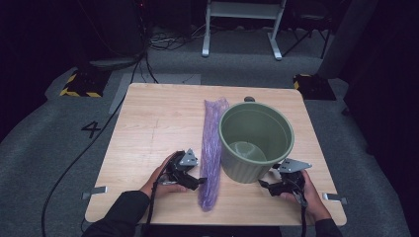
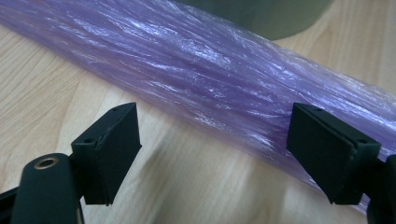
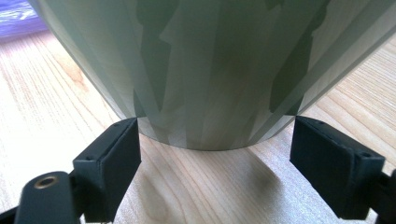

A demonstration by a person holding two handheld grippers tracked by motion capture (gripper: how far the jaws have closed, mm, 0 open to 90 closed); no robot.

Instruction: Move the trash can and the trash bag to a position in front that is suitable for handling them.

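1. High view: forearms in dark sleeves (image 1: 123, 210) enter at the bottom edge. Left hand (image 1: 160, 181) holds the left gripper (image 1: 197, 181) near the front edge of the wooden table (image 1: 153, 123), jaws pointing at the near end of a long purple plastic bag (image 1: 211, 148). Bag lies as a narrow strip running front to back, just beside the green bucket (image 1: 256, 140) on its left. Right hand (image 1: 304, 190) holds the right gripper (image 1: 264, 185) just beside the bucket's near lower wall. Bucket stands upright, right of centre. Left half of the table is bare; a narrow bare strip runs between the bucket and the right edge. Grey floor all round, cables (image 1: 74, 163) on the left.

2. Left gripper view: black fingers (image 2: 112, 149) spread wide apart, nothing between them, bare wood in the gap. Purple plastic bag (image 2: 201, 79) crosses diagonally just beyond the tips; the right jaw overlaps its lower edge, contact cannot be told. Green bucket (image 2: 261, 16) at the top edge behind the bag.

3. Right gripper view: black fingers (image 3: 112, 163) wide open, holding nothing. Green bucket (image 3: 210, 70) wall rises just ahead, its base edge sits between the two jaws and apart from them. Wooden table (image 3: 46, 107) open on both sides; a bit of purple plastic bag (image 3: 18, 16) top left.
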